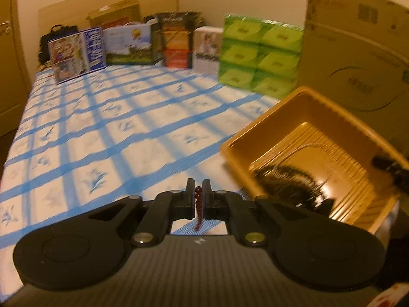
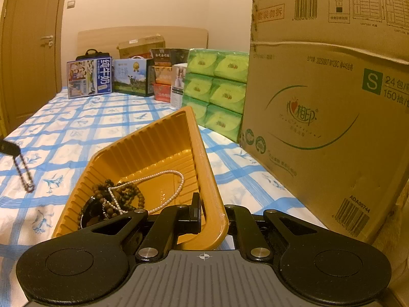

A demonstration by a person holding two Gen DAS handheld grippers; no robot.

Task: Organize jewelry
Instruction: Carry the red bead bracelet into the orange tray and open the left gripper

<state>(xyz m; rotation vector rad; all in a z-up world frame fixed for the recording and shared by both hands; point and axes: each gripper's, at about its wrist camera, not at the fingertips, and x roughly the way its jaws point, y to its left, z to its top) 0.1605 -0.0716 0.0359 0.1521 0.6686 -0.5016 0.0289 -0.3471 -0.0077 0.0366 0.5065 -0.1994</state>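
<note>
My left gripper [image 1: 198, 185] is shut on a strand of dark red beads [image 1: 199, 204] that hangs between its fingers above the blue-checked bedsheet [image 1: 115, 128]. In the right wrist view that gripper [image 2: 9, 148] is at the far left edge, the bead strand [image 2: 24, 176] dangling clear of the sheet. My right gripper [image 2: 212, 209] is shut on the rim of an orange plastic tray [image 2: 153, 140], which is tilted up. In the tray lie dark wooden bead bracelets [image 2: 122, 194] and a white pearl necklace [image 2: 163, 179]. The tray [image 1: 294, 117] is to the right of the left gripper.
A large cardboard box [image 2: 319, 107] stands close on the right, with stacked green tissue packs [image 2: 217, 89] beside it. Several cartons [image 2: 89, 76] and a black bag [image 2: 92, 53] line the headboard. A door [image 2: 30, 51] is on the left.
</note>
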